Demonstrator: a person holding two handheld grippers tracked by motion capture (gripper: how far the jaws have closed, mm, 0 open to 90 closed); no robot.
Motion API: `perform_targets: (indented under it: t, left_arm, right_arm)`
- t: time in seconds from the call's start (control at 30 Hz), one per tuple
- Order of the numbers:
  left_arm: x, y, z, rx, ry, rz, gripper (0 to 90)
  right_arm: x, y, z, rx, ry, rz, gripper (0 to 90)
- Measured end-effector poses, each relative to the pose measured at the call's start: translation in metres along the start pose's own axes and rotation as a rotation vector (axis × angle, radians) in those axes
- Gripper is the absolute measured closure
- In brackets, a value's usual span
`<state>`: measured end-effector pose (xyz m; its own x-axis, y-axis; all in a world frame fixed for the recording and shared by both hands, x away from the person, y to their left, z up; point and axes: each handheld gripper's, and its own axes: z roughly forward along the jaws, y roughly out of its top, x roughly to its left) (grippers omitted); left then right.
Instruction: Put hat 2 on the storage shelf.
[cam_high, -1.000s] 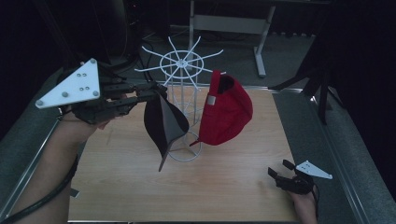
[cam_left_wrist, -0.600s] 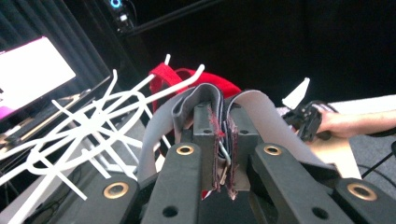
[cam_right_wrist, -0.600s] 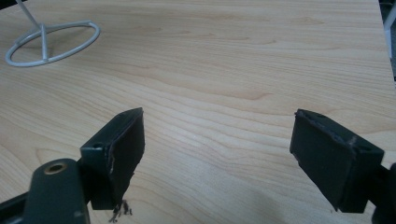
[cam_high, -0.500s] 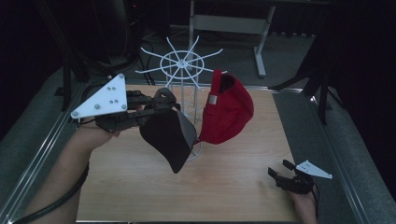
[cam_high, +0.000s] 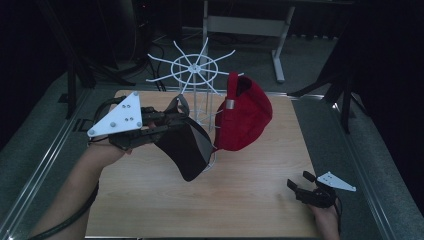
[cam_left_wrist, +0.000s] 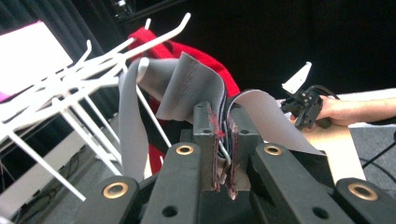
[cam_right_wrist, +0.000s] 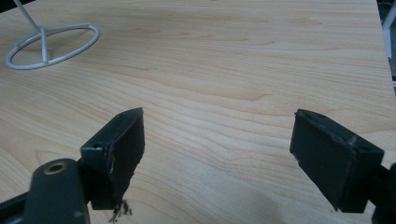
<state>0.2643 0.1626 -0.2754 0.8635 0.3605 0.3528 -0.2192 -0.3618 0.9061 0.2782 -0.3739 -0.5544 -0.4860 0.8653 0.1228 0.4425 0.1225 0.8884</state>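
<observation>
Left gripper: jaws pressed together on the grey strap of a dark cap, seen pinched between them in the left gripper view; held above the tabletop's left half, toward the far edge. Dark cap: hangs from that grip beside the white wire rack, brim slanting down, clear of the wood. Red cap: hung on the rack's right side, near the far edge. Right gripper: jaws spread wide, nothing between them, low at the near right corner.
</observation>
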Motion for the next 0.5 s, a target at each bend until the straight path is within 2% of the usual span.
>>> perform_targets:
  t: [0.13,0.2,0.37,0.5]
  left_arm:
    - [-0.002,-0.004,-0.004,-0.021,0.019,-0.03,83.5]
    - [-0.003,-0.004,-0.005,-0.021,0.024,-0.026,79.9]
    - [-0.005,-0.006,-0.008,-0.01,0.037,-0.066,61.0]
    - [-0.006,-0.009,-0.016,-0.043,0.067,-0.093,60.7]
  right_arm:
    - [0.0,0.0,0.0,0.0,0.0,0.001,17.8]
    - [0.0,0.0,0.0,0.001,0.0,0.001,17.8]
    - [0.0,0.0,0.0,0.0,-0.001,-0.002,17.8]
    - [0.0,0.0,0.0,-0.001,0.001,-0.002,17.8]
